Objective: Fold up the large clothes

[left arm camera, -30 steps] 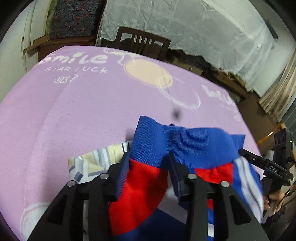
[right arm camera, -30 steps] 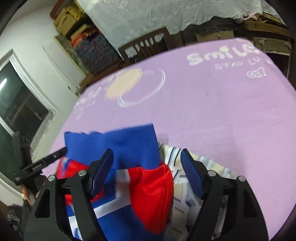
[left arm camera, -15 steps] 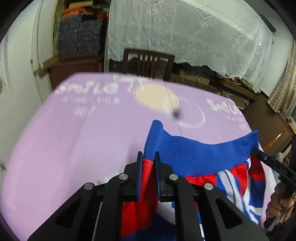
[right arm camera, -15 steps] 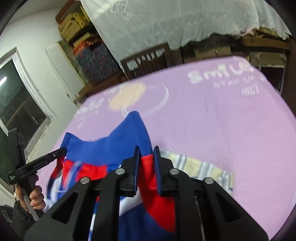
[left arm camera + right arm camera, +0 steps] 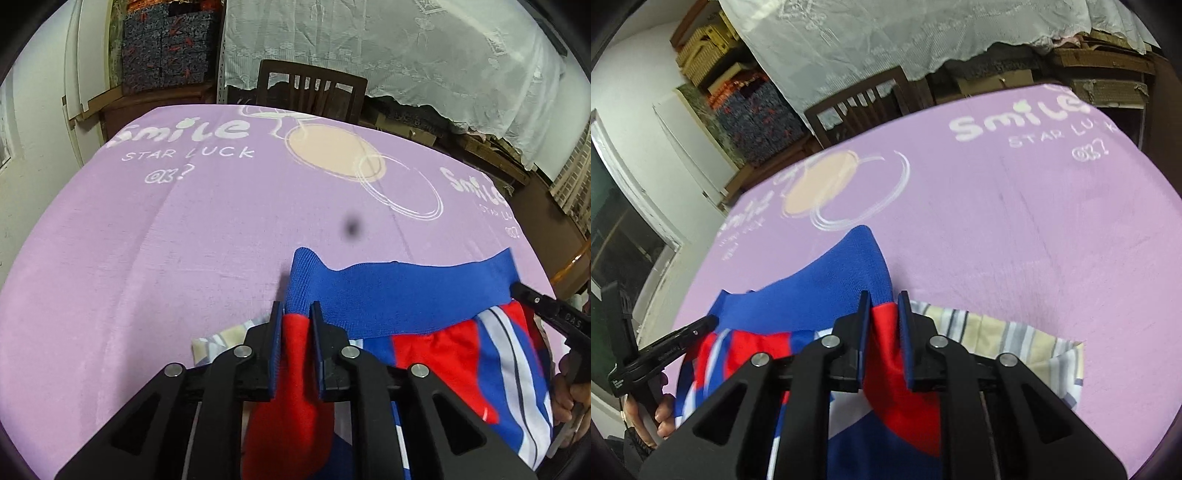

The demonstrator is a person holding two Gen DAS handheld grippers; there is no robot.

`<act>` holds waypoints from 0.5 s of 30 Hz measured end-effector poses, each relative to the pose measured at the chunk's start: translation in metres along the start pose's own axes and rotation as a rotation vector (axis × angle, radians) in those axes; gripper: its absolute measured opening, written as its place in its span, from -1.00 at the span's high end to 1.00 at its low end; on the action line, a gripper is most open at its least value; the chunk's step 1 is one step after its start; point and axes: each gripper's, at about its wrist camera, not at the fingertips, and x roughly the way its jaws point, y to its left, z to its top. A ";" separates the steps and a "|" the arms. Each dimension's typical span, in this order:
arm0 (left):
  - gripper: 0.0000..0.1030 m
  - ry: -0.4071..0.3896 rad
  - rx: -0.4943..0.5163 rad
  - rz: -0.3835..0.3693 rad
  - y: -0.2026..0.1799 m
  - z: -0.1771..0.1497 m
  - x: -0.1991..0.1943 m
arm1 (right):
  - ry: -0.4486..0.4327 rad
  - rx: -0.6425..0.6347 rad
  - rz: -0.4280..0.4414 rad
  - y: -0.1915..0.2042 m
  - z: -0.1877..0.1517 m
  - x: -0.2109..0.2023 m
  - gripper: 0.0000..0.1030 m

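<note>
A red, blue and white knit garment [image 5: 399, 306] with a wide blue ribbed hem hangs between my two grippers above the purple-covered table [image 5: 184, 236]. My left gripper [image 5: 295, 314] is shut on one hem corner. My right gripper [image 5: 884, 304] is shut on the other hem corner of the same garment [image 5: 827, 284]. The hem is stretched taut between them. The right gripper shows at the right edge of the left wrist view [image 5: 546, 314]. The left gripper shows at the left of the right wrist view [image 5: 665, 350].
A striped cream and grey cloth [image 5: 1004, 336] lies on the table under the garment; it also shows in the left wrist view [image 5: 221, 338]. A wooden chair [image 5: 310, 92] stands at the table's far edge. Boxes and a lace-draped shelf [image 5: 406, 55] lie behind.
Both grippers were open around the hem a second ago; they closed on it and lifted, pulling the hem taut. Since half a second ago both views have tilted down toward the table.
</note>
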 end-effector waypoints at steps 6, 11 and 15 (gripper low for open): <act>0.41 0.014 0.005 0.038 0.001 -0.003 0.006 | 0.046 0.040 -0.006 -0.013 -0.005 0.016 0.68; 0.19 0.009 -0.055 0.026 0.012 -0.003 -0.004 | 0.033 0.076 0.007 -0.017 -0.003 0.011 0.44; 0.27 -0.073 -0.054 0.011 0.006 0.001 -0.042 | -0.023 0.044 0.075 -0.009 -0.002 -0.016 0.33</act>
